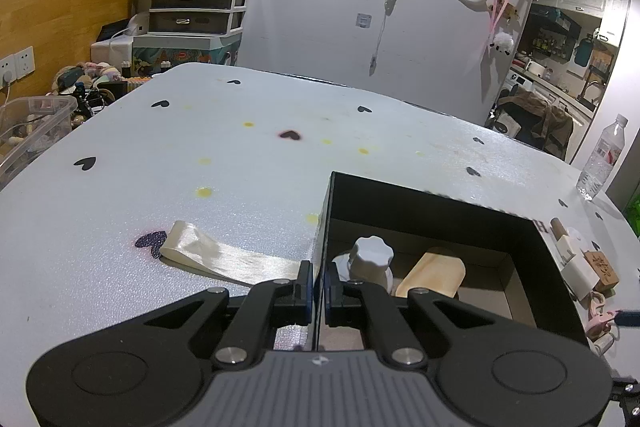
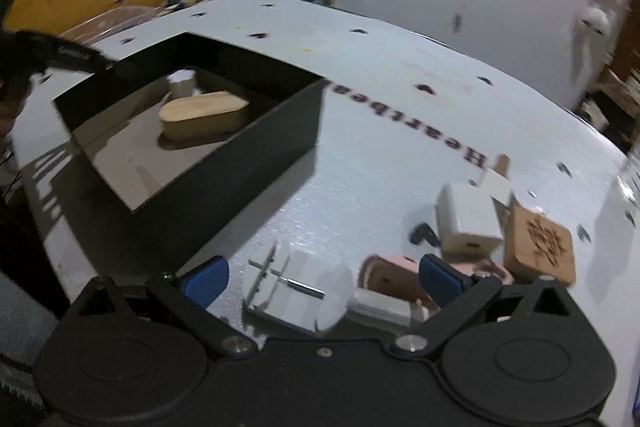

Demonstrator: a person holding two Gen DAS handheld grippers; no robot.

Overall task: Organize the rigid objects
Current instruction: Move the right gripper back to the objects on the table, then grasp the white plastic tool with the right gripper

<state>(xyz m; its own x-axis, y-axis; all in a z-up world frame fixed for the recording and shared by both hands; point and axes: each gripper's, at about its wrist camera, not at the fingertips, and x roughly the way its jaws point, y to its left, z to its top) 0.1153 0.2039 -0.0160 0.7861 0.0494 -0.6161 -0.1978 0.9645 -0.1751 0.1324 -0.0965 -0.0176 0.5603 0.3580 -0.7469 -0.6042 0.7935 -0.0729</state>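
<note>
Left gripper is sitting pinched shut on the thin near wall of the black box, one pad outside, one inside. The box, matte rigid card with a brown floor, is resting on the white foam-textured counter printed with black hearts. Inside it, a scalloped grey knob-topped piece is standing upright, touching nothing visible but the floor, and beside it a rounded light-wood block is lying flat, long axis running along the box's far wall. Right gripper is hanging wide open over a white plastic piece with a metal pin, blurred. Near it: a white boxy charger, an engraved square wood coaster, a pink-brown item, unclear.
</note>
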